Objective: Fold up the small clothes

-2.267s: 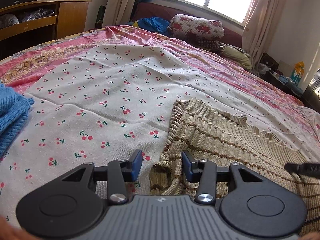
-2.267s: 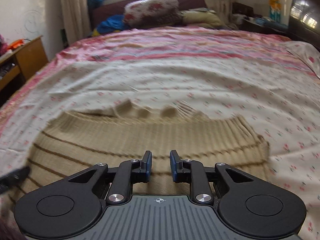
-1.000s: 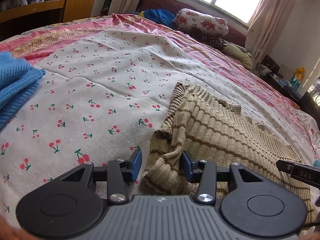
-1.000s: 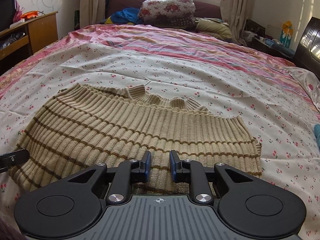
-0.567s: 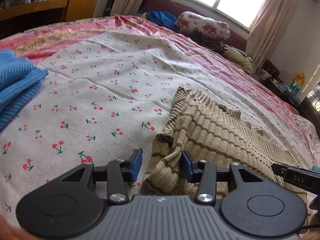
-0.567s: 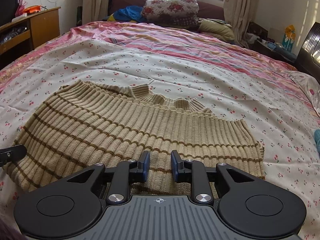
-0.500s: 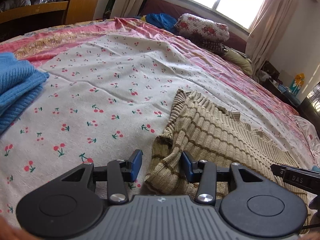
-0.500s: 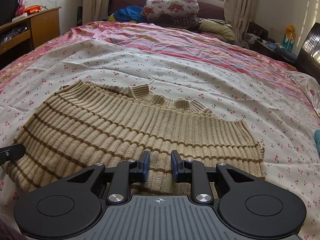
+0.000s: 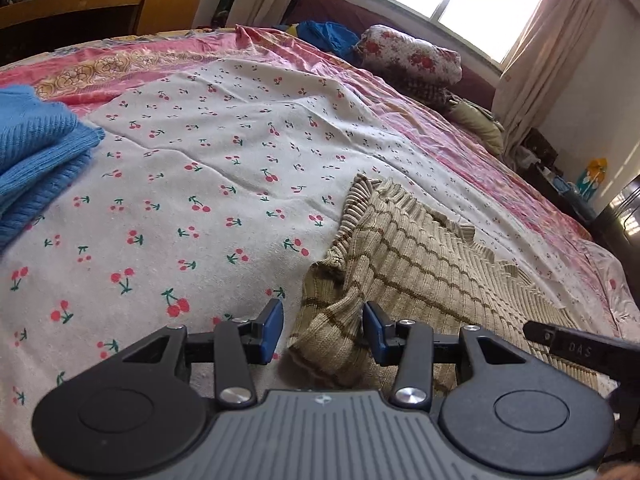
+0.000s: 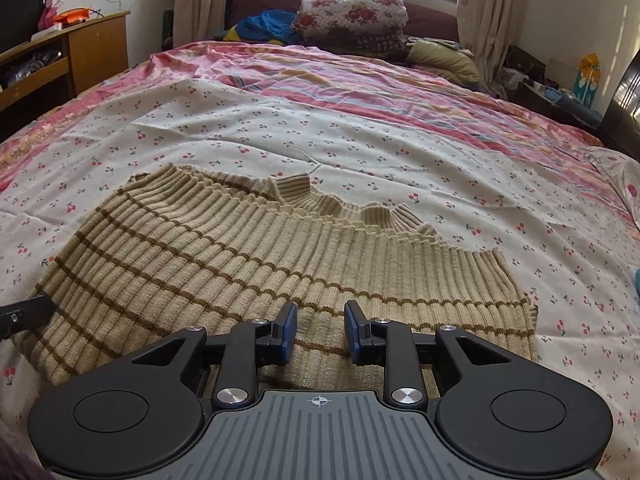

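Note:
A small beige ribbed sweater with brown stripes (image 10: 260, 264) lies spread on the cherry-print sheet (image 10: 360, 140). In the left wrist view its near left corner (image 9: 332, 320) is bunched up between the jaws of my left gripper (image 9: 322, 332), which stand open around it, not pressing it. My right gripper (image 10: 318, 334) is open just above the sweater's near hem, holding nothing. The right gripper's tip shows at the right of the left wrist view (image 9: 576, 348); the left gripper's tip shows at the left edge of the right wrist view (image 10: 24, 316).
A folded blue knit (image 9: 36, 160) lies on the bed at the left. Pillows and a floral quilt (image 10: 352, 16) are piled at the head of the bed. A wooden cabinet (image 10: 80, 52) stands to the left, a nightstand (image 10: 560, 96) to the right.
Both grippers have shifted only slightly. The sweater's left corner stays bunched between the open left jaws, and the sweater has settled flat after being laid out.

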The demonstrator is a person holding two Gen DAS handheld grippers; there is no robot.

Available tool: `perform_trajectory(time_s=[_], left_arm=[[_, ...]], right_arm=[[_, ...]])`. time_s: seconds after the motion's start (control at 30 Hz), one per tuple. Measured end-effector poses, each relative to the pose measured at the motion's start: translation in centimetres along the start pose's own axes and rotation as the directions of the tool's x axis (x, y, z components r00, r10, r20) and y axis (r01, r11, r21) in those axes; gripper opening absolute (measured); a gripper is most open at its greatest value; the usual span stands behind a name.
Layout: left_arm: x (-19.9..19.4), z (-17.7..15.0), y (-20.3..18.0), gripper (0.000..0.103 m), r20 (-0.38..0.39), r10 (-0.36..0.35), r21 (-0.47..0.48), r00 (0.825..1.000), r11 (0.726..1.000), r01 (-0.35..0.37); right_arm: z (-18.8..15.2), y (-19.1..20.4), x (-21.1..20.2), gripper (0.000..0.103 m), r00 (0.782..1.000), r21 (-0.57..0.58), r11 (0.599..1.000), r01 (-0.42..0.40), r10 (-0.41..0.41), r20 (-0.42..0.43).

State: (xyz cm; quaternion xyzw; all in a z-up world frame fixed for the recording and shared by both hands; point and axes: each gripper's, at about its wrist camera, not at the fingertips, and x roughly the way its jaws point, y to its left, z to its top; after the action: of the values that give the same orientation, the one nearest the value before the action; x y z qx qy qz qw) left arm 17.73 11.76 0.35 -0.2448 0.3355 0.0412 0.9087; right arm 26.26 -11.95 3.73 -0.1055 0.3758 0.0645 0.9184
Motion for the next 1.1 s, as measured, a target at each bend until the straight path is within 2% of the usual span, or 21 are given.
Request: perform_trajectory(time_s=[0.3, 0.5, 0.67, 0.87, 0.97, 1.1], left_arm=[[0.3, 0.1, 0.3, 0.049, -0.021, -0.023, -0.022, 1.000, 1.000, 0.022], [0.4, 0.2, 0.4, 0.049, -0.028, -0.025, -0.018, 0.999, 1.000, 0.025], [0.6, 0.4, 0.7, 0.049, -0.038, -0.034, -0.025, 0.999, 0.999, 0.033], [1.0, 0.5, 0.8, 0.049, -0.049, -0.043, -0.018, 0.998, 0.999, 0.042], [1.1, 0.5, 0.8, 0.050, -0.051, -0.045, -0.012, 0.998, 0.999, 0.045], [1.2, 0.6, 0.7, 0.050, -0.054, -0.047, -0.006, 0.997, 0.999, 0.047]], right_arm=[[2.1, 2.7, -0.2, 0.030, 0.998, -0.037, 0.998, -0.060, 0.061, 0.020], [5.2, 5.8, 0.5, 0.035, 0.986, -0.049, 0.985, -0.167, 0.168, 0.019], [7.7, 8.7, 2.9, 0.043, 0.966, -0.036, 0.965, -0.258, 0.257, -0.030], [9.2, 11.0, 6.7, 0.050, 0.941, 0.031, 0.952, -0.306, 0.307, -0.139], [9.5, 12.0, 7.9, 0.056, 0.939, 0.037, 0.954, -0.299, 0.301, -0.166], [9.8, 13.6, 8.9, 0.063, 0.944, -0.024, 0.960, -0.278, 0.268, -0.193]])
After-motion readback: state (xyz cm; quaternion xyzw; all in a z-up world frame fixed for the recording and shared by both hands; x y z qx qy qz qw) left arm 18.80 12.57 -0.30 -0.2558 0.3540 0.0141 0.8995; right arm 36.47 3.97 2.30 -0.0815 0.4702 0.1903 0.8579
